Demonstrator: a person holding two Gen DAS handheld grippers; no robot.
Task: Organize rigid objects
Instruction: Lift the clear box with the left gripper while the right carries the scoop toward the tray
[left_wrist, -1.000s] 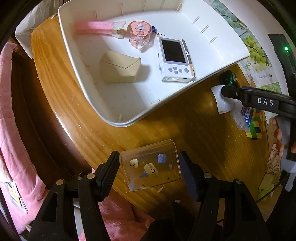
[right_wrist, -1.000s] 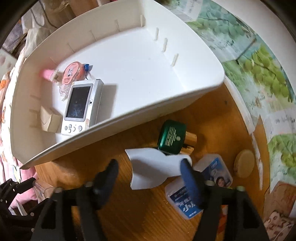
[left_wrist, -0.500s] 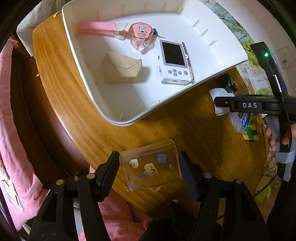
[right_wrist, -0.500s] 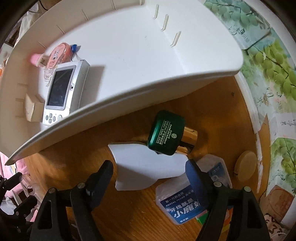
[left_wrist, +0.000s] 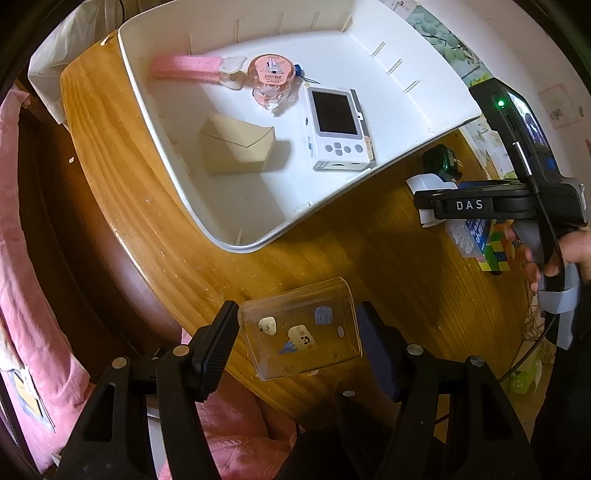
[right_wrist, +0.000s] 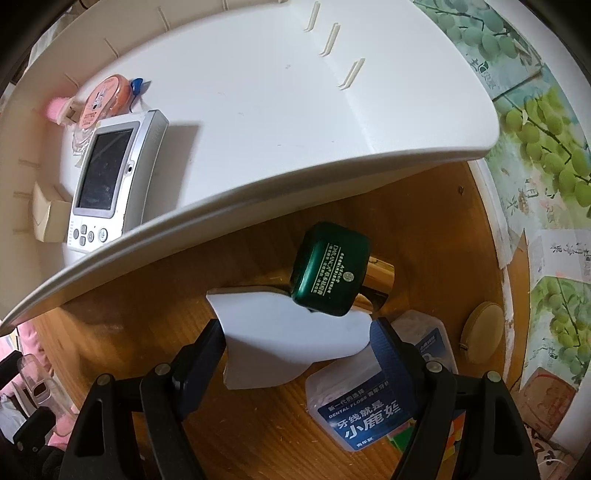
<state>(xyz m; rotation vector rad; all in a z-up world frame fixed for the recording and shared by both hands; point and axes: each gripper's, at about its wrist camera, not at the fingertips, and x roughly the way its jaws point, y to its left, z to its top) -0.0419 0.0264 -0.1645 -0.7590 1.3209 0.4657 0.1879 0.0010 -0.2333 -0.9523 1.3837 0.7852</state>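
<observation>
Low in the left wrist view, the left gripper (left_wrist: 297, 338) holds a clear plastic box (left_wrist: 301, 328) with small stickers on it, both pads against its sides, above the edge of the round wooden table (left_wrist: 332, 258). Across the upper middle of the frame sits the white tray (left_wrist: 229, 229), already holding a pink strap (left_wrist: 186, 68), a round pink container (left_wrist: 271, 75), a beige box (left_wrist: 236, 147) and a white handheld device (left_wrist: 336, 129). At the right edge a hand (left_wrist: 554, 254) carries the right gripper down toward the clutter beside the tray.

At the bottom centre of the right wrist view, the right gripper (right_wrist: 297, 345) has just been opening its jaws, and they now straddle a white curved plastic piece (right_wrist: 288, 339) lying on the table — the pads stand at its two ends, apparently not yet pressing. A green-capped bottle (right_wrist: 330, 269) lies over the piece's upper right corner, and a dental floss box (right_wrist: 373, 398) lies just right of it, partly behind the right finger.

The step in hand looks like picking up the white piece. Next it needs the jaws closed on it and a lift that slides it clear of the green cap without dragging the bottle — then over the rim into the tray's bare right half.
</observation>
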